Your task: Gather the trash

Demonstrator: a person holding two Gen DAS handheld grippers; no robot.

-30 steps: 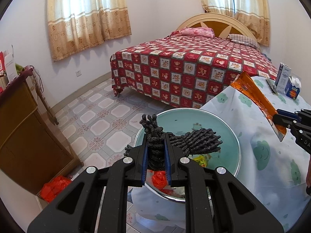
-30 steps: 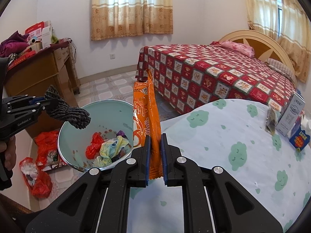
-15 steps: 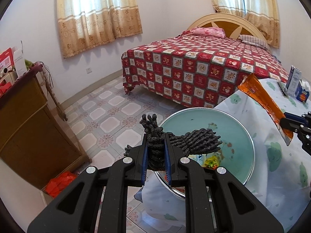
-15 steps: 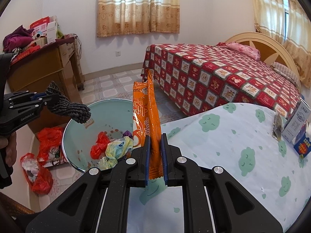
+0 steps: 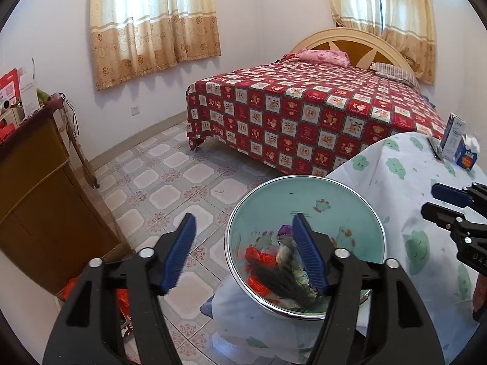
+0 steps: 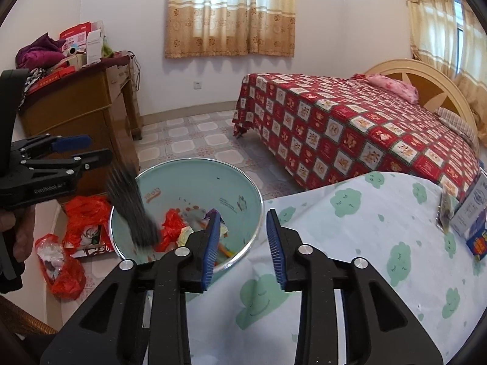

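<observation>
A pale green trash bin point(image 5: 362, 213) point(image 6: 246, 188) stands on the floor beside the table and holds red, yellow and purple trash. My left gripper point(image 5: 243, 231) is open and empty above the bin's near left rim; it also shows in the right wrist view point(image 6: 91, 149). A dark knitted cloth point(image 6: 131, 210), motion-blurred, is dropping into the bin below it and shows dark among the trash point(image 5: 280, 279). My right gripper point(image 6: 243, 228) is open and empty over the bin's right rim and the table edge; it also shows in the left wrist view point(image 5: 435, 200). An orange strip point(image 6: 226, 251) lies in the bin.
The table point(image 6: 380, 228) has a white cloth with green clouds; small cartons point(image 6: 474, 213) point(image 5: 456, 143) stand at its far right. A bed with a red checked cover point(image 5: 304, 109) lies behind. A wooden cabinet point(image 5: 36, 188) stands left. Red plastic bags point(image 6: 73, 243) lie on the floor.
Both grippers have opened. The left one let go of the dark knitted cloth, which is falling into the bin. The right one let go of the orange wrapper.
</observation>
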